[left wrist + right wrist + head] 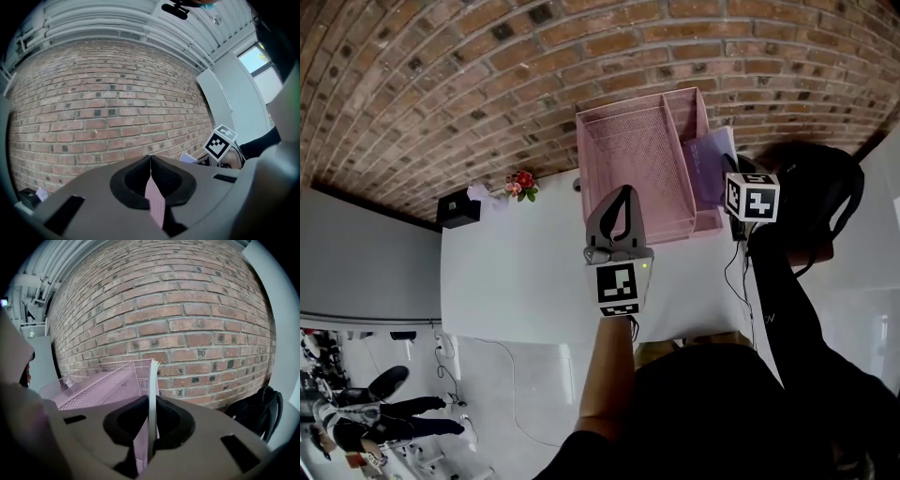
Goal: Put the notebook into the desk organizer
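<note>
A pink mesh desk organizer (637, 155) stands at the back of the white table (516, 281), against the brick wall. The purple notebook (710, 164) stands on edge at the organizer's narrow right compartment. My right gripper (729, 178) is shut on it. In the right gripper view the notebook's page edge (152, 380) runs upright between the pads, with the organizer (108, 383) to its left. My left gripper (624, 192) hovers in front of the organizer's wide tray, shut and holding nothing. In the left gripper view its tips (150, 158) meet.
A black backpack (811, 202) sits off the table's right edge, also visible as the backpack (255, 411) in the right gripper view. A small flower pot (522, 183) and a black box (457, 208) stand at the table's back left. A thin cable (741, 281) hangs by the right edge.
</note>
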A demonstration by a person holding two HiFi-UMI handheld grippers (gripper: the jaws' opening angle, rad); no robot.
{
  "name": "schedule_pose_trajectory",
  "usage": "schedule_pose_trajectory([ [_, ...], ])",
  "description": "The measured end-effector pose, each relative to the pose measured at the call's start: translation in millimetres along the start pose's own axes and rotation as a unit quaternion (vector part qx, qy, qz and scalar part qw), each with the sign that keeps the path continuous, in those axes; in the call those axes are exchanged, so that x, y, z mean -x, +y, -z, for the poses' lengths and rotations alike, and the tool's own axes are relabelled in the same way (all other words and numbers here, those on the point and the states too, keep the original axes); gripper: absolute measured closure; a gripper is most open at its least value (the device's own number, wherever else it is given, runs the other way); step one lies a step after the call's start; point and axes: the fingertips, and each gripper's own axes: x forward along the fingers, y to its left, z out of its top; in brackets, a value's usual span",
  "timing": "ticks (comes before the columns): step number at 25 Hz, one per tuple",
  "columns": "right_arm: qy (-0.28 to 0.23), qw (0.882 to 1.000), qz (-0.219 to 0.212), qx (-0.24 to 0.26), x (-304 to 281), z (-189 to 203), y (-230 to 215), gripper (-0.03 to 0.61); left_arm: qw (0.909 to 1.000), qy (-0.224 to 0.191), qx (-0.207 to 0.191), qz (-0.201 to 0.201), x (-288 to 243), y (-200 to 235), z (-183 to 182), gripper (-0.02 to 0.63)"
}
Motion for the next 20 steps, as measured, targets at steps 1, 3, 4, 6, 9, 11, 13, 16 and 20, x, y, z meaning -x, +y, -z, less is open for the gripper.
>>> schedule_pose_trajectory([
  [1,-0.001,1.000,0.000,-0.001,-2,-3,0,0.520,1.0000,0.000,0.000,-0.001,0,0,0,0.597],
  [3,-0.002,1.000,0.001,0.001,-8,-9,-1,0.518,1.0000,0.000,0.001,-0.004,-1,1,1,0.597],
  [4,-0.002,1.000,0.001,0.004,-11,-12,-2,0.517,1.0000,0.000,0.002,-0.005,-1,1,2,0.597],
  [6,-0.002,1.000,-0.001,0.007,-18,-18,-3,0.514,1.0000,0.001,0.004,-0.007,-2,0,3,0.597],
  [9,-0.020,1.000,-0.004,0.004,-25,-33,-5,0.512,1.0000,0.002,0.003,-0.007,-4,-4,3,0.597],
  [11,-0.035,0.999,-0.004,0.010,-31,-45,-6,0.518,1.0000,0.003,0.003,-0.008,-5,-6,3,0.597],
  [13,-0.042,0.999,-0.004,0.017,-37,-53,-7,0.518,1.0000,0.003,0.004,-0.008,-6,-8,2,0.597],
  [16,-0.049,0.999,-0.012,0.011,-45,-63,-8,0.520,1.0000,0.004,0.001,-0.007,-10,-9,-1,0.597],
  [20,-0.022,0.998,-0.064,0.013,-51,-54,5,0.403,0.9999,0.006,0.000,-0.008,-14,-9,-4,0.598],
])
